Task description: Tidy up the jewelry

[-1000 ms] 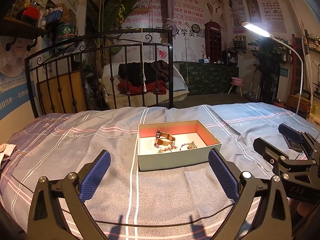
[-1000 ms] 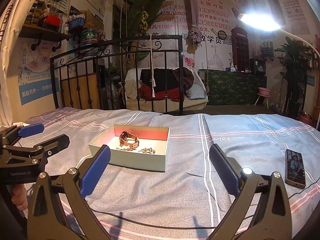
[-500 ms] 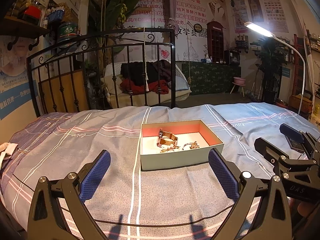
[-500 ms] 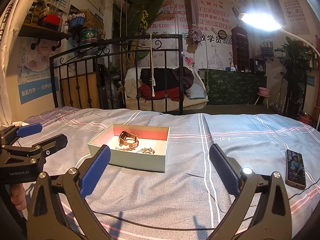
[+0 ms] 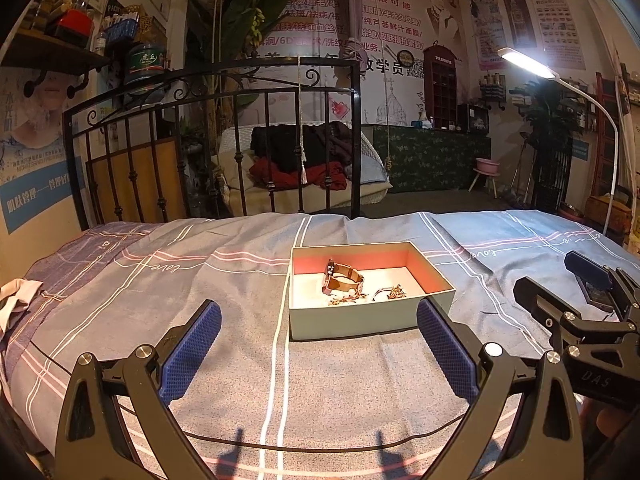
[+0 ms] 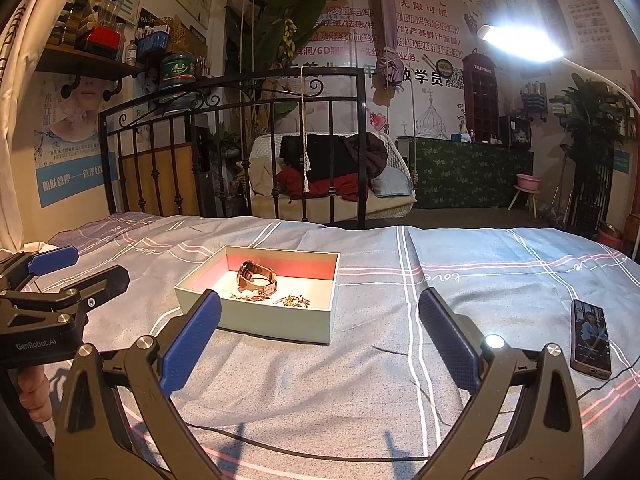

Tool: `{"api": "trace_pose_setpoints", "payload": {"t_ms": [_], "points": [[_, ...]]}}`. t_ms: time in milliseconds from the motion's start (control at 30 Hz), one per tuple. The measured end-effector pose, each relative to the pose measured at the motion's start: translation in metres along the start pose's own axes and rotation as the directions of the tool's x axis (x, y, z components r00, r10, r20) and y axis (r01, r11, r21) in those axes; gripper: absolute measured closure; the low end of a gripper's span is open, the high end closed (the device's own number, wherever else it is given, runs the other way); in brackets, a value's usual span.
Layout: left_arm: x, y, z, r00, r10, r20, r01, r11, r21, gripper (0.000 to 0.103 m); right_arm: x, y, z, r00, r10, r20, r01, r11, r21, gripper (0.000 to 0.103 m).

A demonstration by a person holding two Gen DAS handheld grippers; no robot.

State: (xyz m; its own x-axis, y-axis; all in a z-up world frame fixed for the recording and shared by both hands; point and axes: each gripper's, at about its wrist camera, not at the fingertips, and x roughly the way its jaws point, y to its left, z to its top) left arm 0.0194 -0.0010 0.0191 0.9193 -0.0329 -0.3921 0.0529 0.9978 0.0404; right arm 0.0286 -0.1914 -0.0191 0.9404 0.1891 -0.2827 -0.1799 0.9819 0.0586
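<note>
Plaid bedsheet (image 5: pixel 200 280) spread wide. Pale green box (image 5: pixel 370 322) with red lining resting on it, mid-bed. Left gripper (image 5: pixel 318 354) and right gripper (image 6: pixel 318 334) hovering near, fingers wide apart, holding nothing. Phone (image 6: pixel 591 339) lying right. Inside the box: rose-gold watch (image 5: pixel 340 280), tangled chains (image 6: pixel 294 301) beside it.

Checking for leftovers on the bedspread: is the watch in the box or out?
In. The watch stands on edge on the floor of the open box, with small gold pieces beside it.
</note>
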Motion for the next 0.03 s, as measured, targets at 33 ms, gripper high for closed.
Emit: {"api": "trace_pose_setpoints", "payload": {"t_ms": [33], "points": [[0.0002, -0.0004, -0.0001, 1.000, -0.007, -0.003, 0.007, 1.000, 0.006, 0.006, 0.0000, 0.0000, 0.0000, 1.000, 0.000, 0.000, 0.000, 1.000, 0.000, 0.006]]}}
